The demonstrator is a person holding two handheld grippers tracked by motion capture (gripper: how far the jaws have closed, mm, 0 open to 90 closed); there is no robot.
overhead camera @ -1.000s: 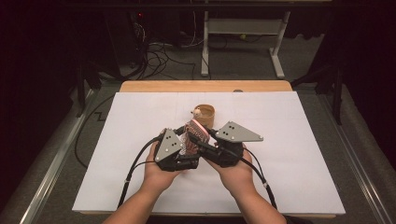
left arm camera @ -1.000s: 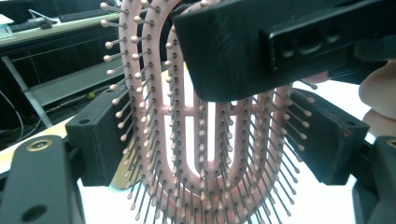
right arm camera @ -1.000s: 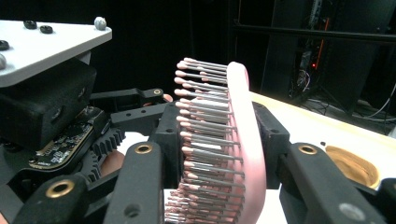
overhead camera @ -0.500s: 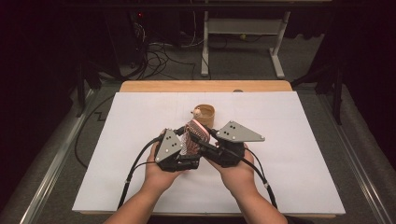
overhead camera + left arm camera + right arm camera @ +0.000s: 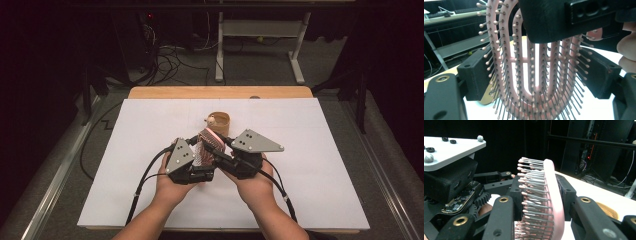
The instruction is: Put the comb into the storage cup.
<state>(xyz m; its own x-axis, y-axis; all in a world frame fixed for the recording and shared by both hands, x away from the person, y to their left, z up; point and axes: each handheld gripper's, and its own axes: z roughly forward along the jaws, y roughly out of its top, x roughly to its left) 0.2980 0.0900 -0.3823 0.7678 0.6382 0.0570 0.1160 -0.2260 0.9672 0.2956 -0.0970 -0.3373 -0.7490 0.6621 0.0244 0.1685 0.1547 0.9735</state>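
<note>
The pink hairbrush (image 5: pixel 206 146) is held up above the white worktop (image 5: pixel 310 150), between the two tongs. The right tongs (image 5: pixel 540 202) are closed on it: one jaw presses on the bristle side and the other jaw on the smooth back. The left tongs (image 5: pixel 534 72) have a jaw on each side of the brush head, against the outer bristles, and they grip it across its width. Beyond both tongs a round wooden piece (image 5: pixel 219 120) lies on the worktop, just behind the brush.
</note>
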